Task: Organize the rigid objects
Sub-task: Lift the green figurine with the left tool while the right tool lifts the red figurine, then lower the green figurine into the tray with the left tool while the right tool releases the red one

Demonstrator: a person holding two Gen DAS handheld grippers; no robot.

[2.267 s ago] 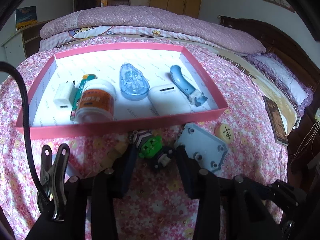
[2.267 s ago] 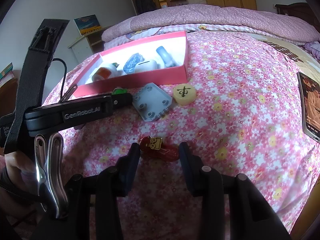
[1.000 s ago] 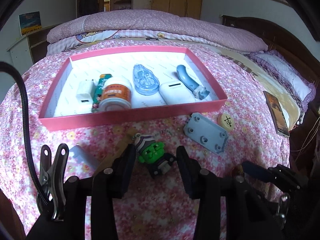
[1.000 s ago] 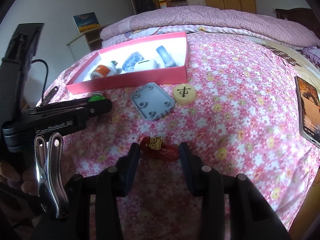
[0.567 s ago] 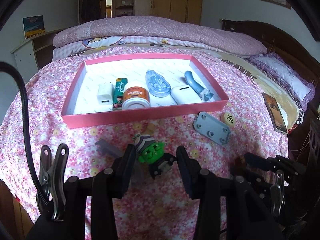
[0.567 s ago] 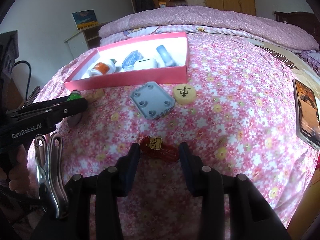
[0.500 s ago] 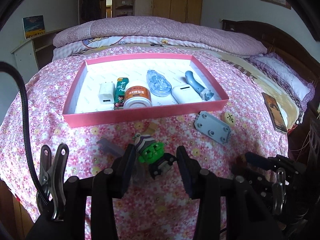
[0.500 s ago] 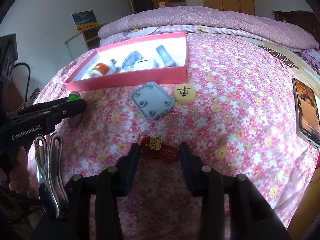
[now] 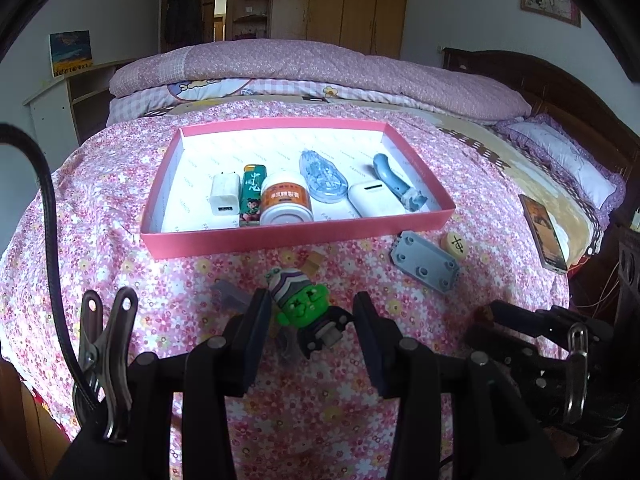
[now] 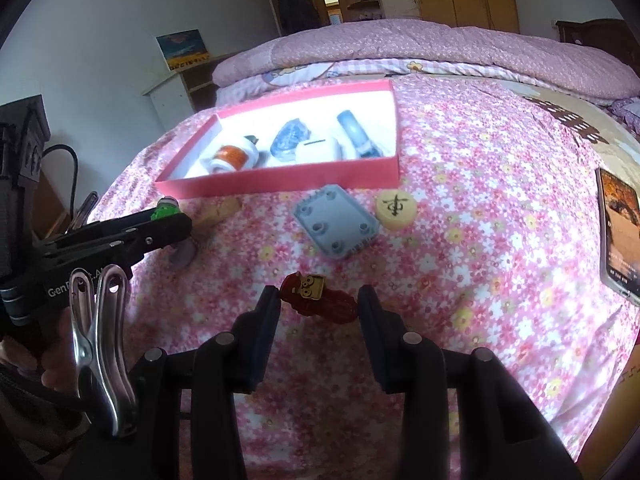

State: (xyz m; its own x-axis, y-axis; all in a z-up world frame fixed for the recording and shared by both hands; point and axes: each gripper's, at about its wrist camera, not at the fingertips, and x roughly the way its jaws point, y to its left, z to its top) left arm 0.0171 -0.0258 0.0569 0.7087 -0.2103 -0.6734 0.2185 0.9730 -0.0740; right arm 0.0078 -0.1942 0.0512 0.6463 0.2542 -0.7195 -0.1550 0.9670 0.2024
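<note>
My left gripper (image 9: 310,312) is shut on a green-faced toy figure (image 9: 306,308) and holds it above the flowered bedspread, in front of the pink tray (image 9: 280,236). It also shows in the right wrist view (image 10: 168,210). My right gripper (image 10: 318,300) is shut on a dark red toy figure (image 10: 318,300) low over the bed. The tray holds a white charger (image 9: 224,199), a green lighter (image 9: 252,196), an orange-labelled bottle (image 9: 286,204), a blue tape dispenser (image 9: 324,182), a white case (image 9: 374,200) and a blue handle tool (image 9: 394,180).
A grey studded plate (image 10: 336,226) and a round yellow game piece (image 10: 396,208) lie just in front of the tray. A small tan block (image 10: 220,208) and a grey piece (image 9: 228,292) lie nearer the left. A phone (image 10: 620,220) lies at the bed's right edge.
My left gripper has lifted and pulled back from the tray with the green figure in it. My right gripper has stayed shut on the red figure and hardly moved.
</note>
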